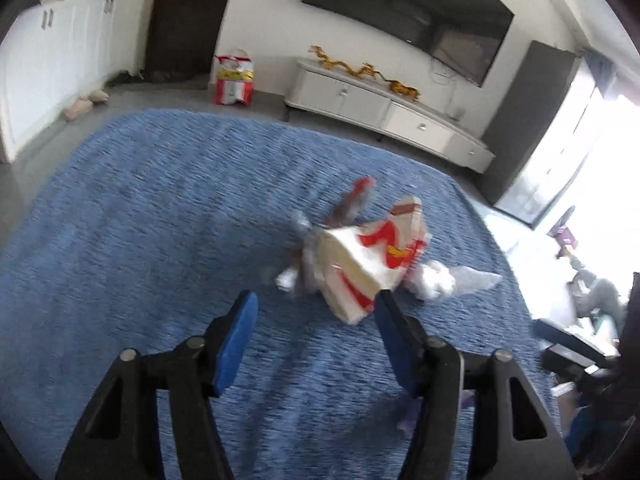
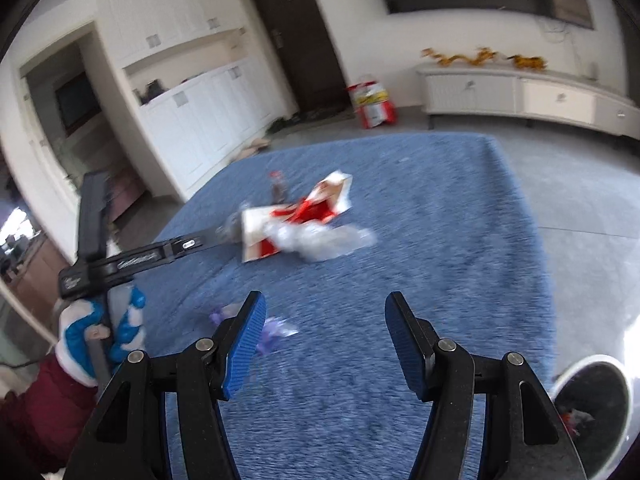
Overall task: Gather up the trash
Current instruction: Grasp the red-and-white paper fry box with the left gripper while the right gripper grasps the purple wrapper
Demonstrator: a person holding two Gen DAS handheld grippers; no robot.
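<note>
The rug (image 1: 160, 208) is mottled blue. The paper bag (image 1: 360, 264) is cream with red and yellow markings (blurred). Both hand-held grippers, left (image 1: 316, 304) and right (image 2: 326, 304), are black with blue pads (image 2: 246, 344). Crumpled plastic (image 2: 320, 240) looks whitish-clear.

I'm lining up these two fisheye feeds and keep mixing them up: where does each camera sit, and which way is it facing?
Left wrist: on the left gripper, open, looking down its blue fingers at the red-and-white paper bag close ahead.
Right wrist: on the right gripper, open, farther back; the left gripper and gloved left hand show at left.
Shared: blue rug, trash pile, TV cabinet, dark door.
</note>
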